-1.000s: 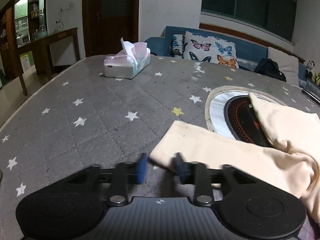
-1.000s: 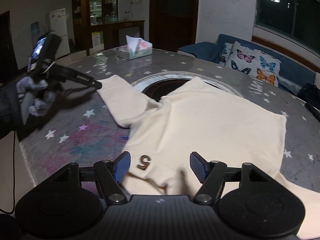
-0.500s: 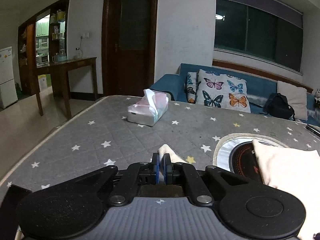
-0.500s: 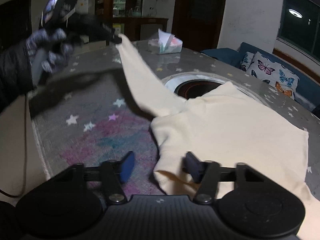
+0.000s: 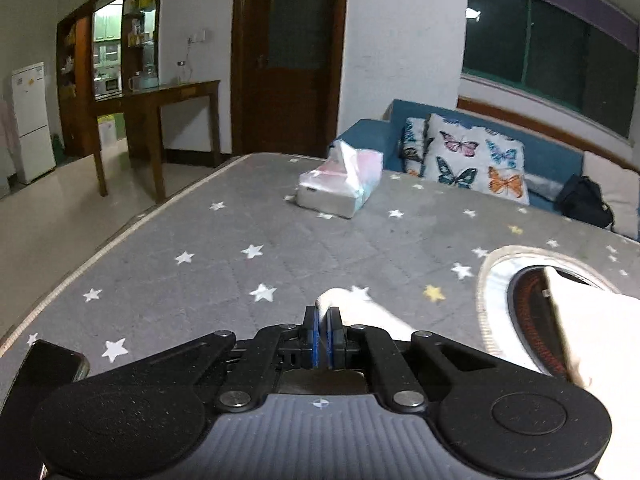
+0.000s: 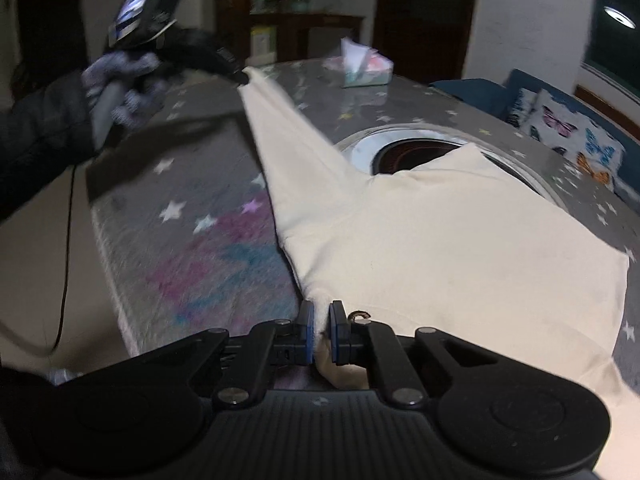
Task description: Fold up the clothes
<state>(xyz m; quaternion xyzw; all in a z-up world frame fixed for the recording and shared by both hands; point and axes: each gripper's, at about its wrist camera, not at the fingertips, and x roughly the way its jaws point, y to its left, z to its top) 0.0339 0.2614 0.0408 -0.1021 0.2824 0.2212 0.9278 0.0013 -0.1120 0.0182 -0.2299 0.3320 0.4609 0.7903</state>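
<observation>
Cream garment spread over grey star-print table, one sleeve pulled taut.

Sleeve tip pinched in left tongs, lifted off table; body edge clamped in right tongs, both pairs narrow on cloth. Gloved left hand gripping handle at upper left. Round dark inset partly covered by garment; tissue pack beyond, well apart; blue sofa behind.
</observation>
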